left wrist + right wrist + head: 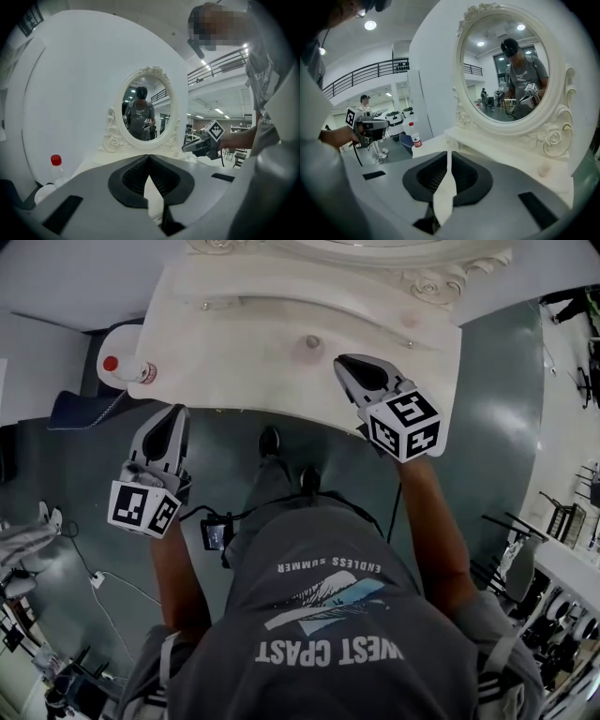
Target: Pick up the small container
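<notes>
Both claws are empty: the left claw (176, 411) is shut, held beyond the table (234, 352) edge. The right claw (340, 360), barely parted, hovers near the small container (312, 341) standing on the table.

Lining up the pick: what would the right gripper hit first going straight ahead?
Probably the ledge below the mirror, near its left end; depth unclear. The container sits right of the right gripper's line.

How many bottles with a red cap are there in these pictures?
1. The bottle stands upright at the left end of the white dressing table, on the person's left side. No other shows in any view, though one may be hidden behind the person.
</notes>
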Motion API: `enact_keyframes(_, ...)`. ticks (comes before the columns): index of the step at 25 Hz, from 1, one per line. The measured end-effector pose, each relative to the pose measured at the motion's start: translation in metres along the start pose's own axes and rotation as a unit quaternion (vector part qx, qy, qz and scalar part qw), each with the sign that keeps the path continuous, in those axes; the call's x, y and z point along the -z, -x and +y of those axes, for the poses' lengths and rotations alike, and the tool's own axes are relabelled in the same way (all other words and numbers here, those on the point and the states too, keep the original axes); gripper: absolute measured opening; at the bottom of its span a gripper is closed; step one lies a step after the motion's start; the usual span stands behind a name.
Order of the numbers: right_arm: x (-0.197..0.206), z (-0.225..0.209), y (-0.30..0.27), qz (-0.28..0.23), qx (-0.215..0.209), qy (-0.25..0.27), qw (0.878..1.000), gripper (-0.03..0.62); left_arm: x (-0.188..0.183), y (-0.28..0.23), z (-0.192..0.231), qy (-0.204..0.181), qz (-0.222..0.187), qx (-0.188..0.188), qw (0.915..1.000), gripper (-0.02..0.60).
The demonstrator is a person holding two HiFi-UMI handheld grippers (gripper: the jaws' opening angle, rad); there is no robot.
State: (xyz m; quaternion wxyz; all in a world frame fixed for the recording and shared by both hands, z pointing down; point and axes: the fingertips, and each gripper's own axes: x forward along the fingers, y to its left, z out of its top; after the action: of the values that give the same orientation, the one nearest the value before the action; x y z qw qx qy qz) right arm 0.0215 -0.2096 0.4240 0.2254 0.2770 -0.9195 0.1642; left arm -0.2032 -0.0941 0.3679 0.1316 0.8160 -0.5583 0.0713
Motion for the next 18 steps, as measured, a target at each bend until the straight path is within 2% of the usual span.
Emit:
enact_keyframes(9,0.029,-0.020,-0.052,0.032,-0.002,0.006,0.999,0.116,0.016,0.004,0.018,0.010,0.016,-0.019,0.9996,0.015)
enact_keyframes(18,0.059,-0.050,-0.101,0.049,0.007,-0.016,0.999,0.209,0.025,-0.002,0.029,0.009,0.031,-0.029,0.9990,0.015)
